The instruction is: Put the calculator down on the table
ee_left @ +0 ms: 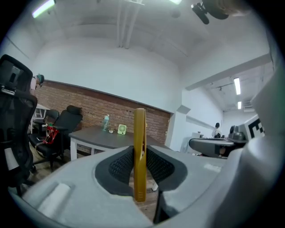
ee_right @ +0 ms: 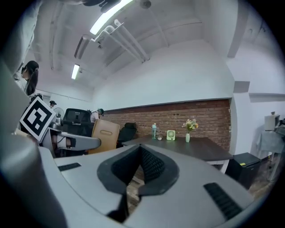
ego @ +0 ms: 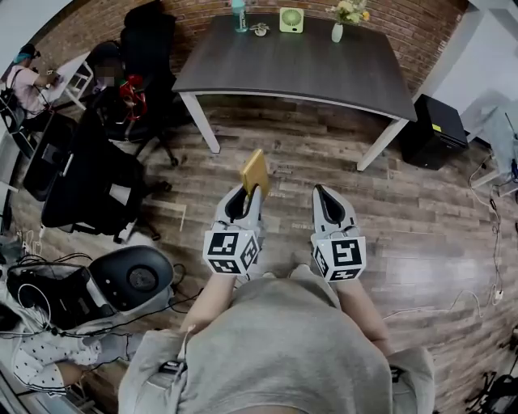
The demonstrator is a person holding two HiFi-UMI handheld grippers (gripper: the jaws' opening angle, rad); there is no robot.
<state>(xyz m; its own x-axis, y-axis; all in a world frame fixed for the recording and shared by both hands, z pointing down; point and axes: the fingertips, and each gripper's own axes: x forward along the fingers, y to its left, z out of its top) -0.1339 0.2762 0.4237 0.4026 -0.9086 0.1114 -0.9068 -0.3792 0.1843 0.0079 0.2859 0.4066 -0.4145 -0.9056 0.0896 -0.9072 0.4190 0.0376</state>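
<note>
Bright, even indoor light — ceiling tubes (ee_right: 109,15) glaring, fisheye-bent edges, dark vignetted corners

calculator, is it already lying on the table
No, the left claw grips the calculator on edge, over the floor, short of the table.

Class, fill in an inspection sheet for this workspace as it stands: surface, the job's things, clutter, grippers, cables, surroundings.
Surface: dark table on white legs, ahead of the person; its near part is bare.
Job's things: gold calculator, held upright over the wooden floor, not yet on the table.
Clutter: bottle, green fan and vase of flowers along the table's far edge.
Grippers: left gripper shut on the calculator; right gripper shut, with nothing in it.
Cables: cables trail over the floor at right; more lie tangled at left.
Surroundings: office chairs, brick wall, black cabinet.
</note>
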